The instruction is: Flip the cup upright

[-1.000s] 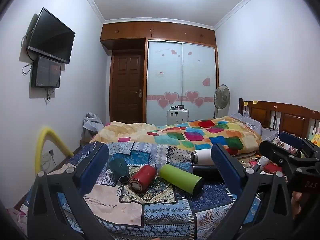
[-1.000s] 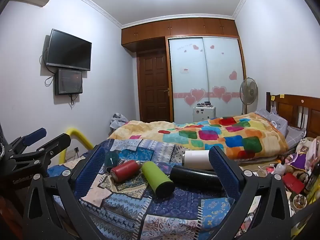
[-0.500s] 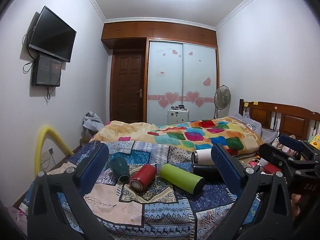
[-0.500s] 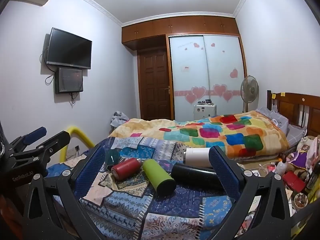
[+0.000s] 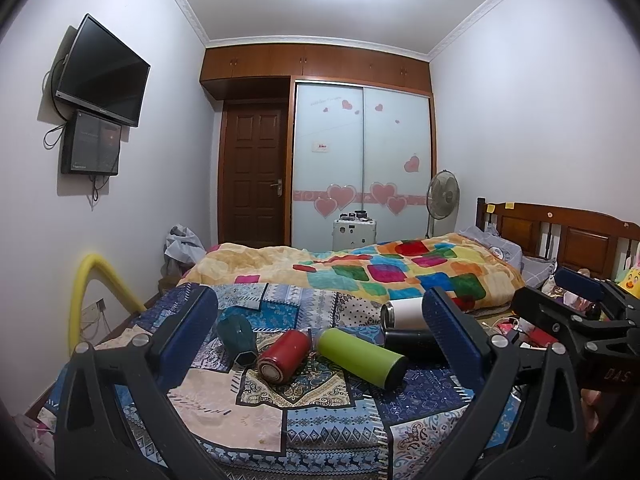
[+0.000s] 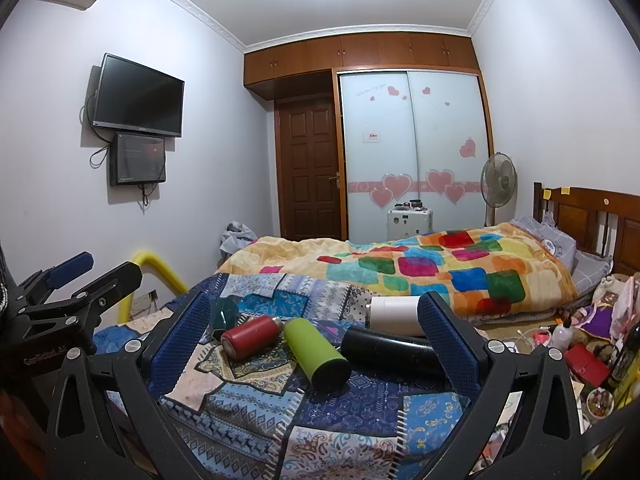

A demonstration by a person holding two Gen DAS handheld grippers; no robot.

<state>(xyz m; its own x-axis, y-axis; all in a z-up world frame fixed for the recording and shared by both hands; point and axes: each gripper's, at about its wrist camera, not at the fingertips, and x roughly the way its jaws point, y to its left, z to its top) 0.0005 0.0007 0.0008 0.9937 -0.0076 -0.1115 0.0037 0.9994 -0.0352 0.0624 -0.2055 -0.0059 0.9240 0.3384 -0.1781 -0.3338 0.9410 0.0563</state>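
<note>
Several cups lie on their sides on a patchwork cloth (image 5: pixel 256 424): a dark green faceted cup (image 5: pixel 239 338), a red cup (image 5: pixel 285 356), a lime green cup (image 5: pixel 360 357), a black cup (image 5: pixel 412 342) and a white cup (image 5: pixel 404 313). They show again in the right wrist view: dark green (image 6: pixel 222 316), red (image 6: pixel 252 337), lime (image 6: pixel 318 352), black (image 6: pixel 390 350), white (image 6: pixel 396 314). My left gripper (image 5: pixel 320 340) is open and empty, short of the cups. My right gripper (image 6: pixel 314 344) is open and empty, also short of them.
A bed with a colourful quilt (image 5: pixel 384 272) lies behind the cloth, its wooden headboard (image 5: pixel 560 236) at right. A yellow foam tube (image 5: pixel 86 288) arcs at the left. Clutter (image 6: pixel 580 352) sits low at the right. A fan (image 6: pixel 498 184) stands by the wardrobe.
Both views have shifted only slightly; the grippers stay open and the cups have not moved.
</note>
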